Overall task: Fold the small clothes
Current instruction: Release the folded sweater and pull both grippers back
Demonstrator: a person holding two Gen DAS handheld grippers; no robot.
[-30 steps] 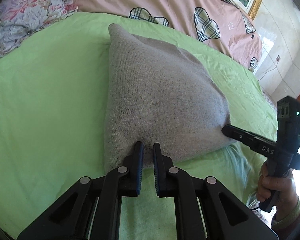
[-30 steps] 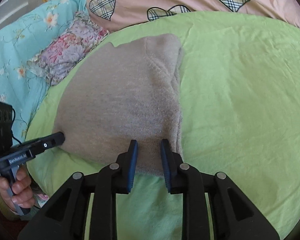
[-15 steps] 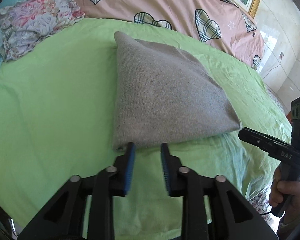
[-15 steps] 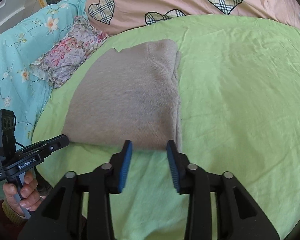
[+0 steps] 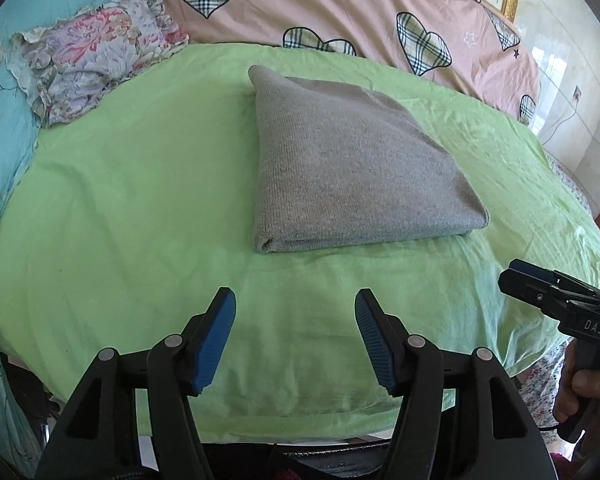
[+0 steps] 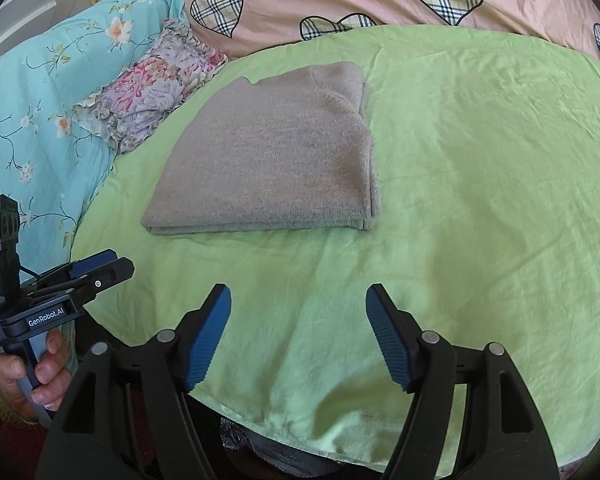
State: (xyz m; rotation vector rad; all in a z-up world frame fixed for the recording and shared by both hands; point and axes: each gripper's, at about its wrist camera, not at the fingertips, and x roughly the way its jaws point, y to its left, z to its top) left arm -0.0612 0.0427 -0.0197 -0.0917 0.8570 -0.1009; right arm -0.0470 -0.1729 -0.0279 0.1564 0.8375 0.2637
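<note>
Grey knit sweater (image 5: 352, 168), folded into a neat rectangle, lies on the green bedsheet (image 5: 120, 200) ahead of both grippers. Left gripper (image 5: 294, 338) and right gripper (image 6: 298, 330) hover apart from it, jaws spread wide and empty, roughly equally near.
</note>
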